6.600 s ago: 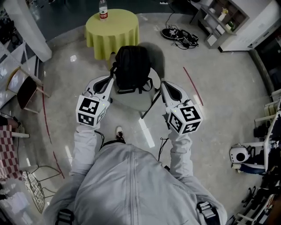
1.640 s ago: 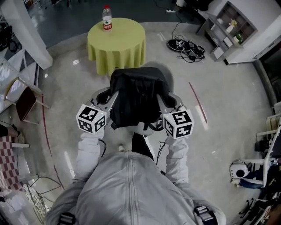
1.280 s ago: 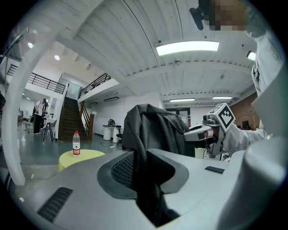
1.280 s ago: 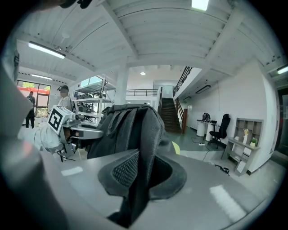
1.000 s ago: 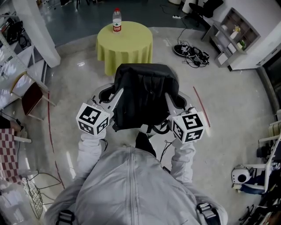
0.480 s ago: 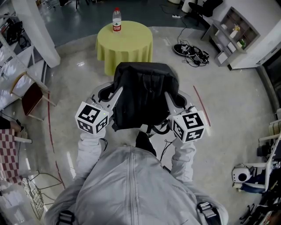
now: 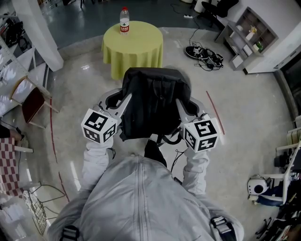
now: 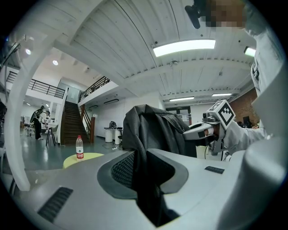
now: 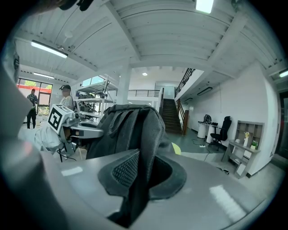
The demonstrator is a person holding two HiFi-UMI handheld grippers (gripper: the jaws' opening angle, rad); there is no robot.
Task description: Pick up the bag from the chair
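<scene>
Black fabric is clamped in both grippers. In the left gripper view, the left gripper [image 8: 144,166] is seen closed on a dark fold of the bag [image 8: 153,130], so that only the thickness of the cloth is left between its jaws. In the right gripper view the same is shown for the right gripper [image 9: 139,175]: a ribbed, strap-like band of the bag [image 9: 130,126] is pinched between the jaws and runs down out of the gap.

In the head view the bag [image 7: 153,101] is held at the centre of the frame, between the left gripper [image 7: 124,101] at its left edge and the right gripper [image 7: 181,104] at its right edge. It is carried in front of the person's grey jacket [image 7: 141,197].

The chair is not made out in any view, since the space under the bag is covered by the bag itself. Whether the underside of the bag is clear of a seat cannot be told. The tips of the jaws are buried in the fabric in the head view, and the lower part of the bag is cut off in both gripper views.

The bag is seen as a matt black backpack, broad and slightly slumped, with seams and straps along its back and a loop hanging at its lower right. Above it in the frame, a round table [image 7: 132,44] under a yellow-green cloth is seen with a bottle [image 7: 124,14] on it.
</scene>
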